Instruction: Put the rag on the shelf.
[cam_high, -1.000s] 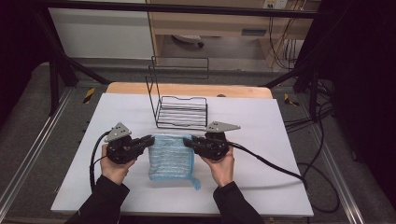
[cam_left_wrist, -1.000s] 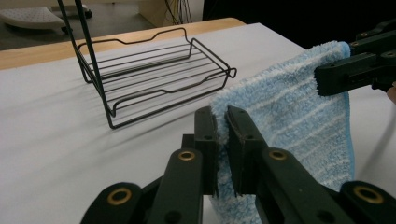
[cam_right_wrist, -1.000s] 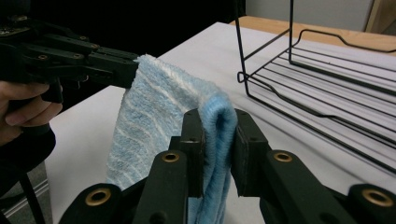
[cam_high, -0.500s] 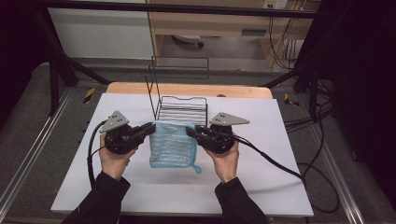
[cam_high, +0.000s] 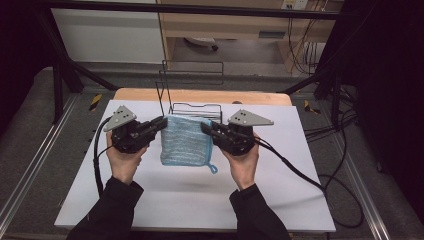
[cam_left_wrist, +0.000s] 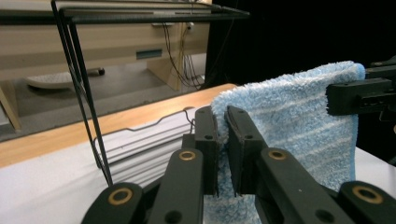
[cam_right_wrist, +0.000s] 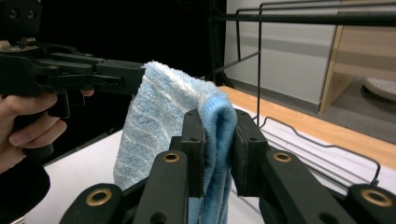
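**Blue cloth held up between two grippers**

Cloth (cam_high: 184, 141), light blue with pale stripes, at the centre of the high view, hanging folded with a small loop dangling at its lower right corner. Pinched at both upper corners. Left gripper (cam_high: 162, 123) clamped on the cloth's upper left corner; in the left gripper view, jaws nearly together with the terry edge (cam_left_wrist: 223, 122) squeezed between them. Right gripper (cam_high: 205, 127) clamped on the upper right corner; in the right gripper view, a thick fold of cloth (cam_right_wrist: 218, 135) pressed between the jaws, the left gripper (cam_right_wrist: 128, 74) at upper left biting the far corner. Cloth clear of the white mat (cam_high: 165, 200), a faint shadow beneath it lower centre. Just behind the cloth, toward the top of the frame, a black wire rack (cam_high: 192, 87) standing on the mat's far edge. Beyond that, a wooden table edge (cam_high: 260, 97). Hands and dark sleeves entering from the bottom.
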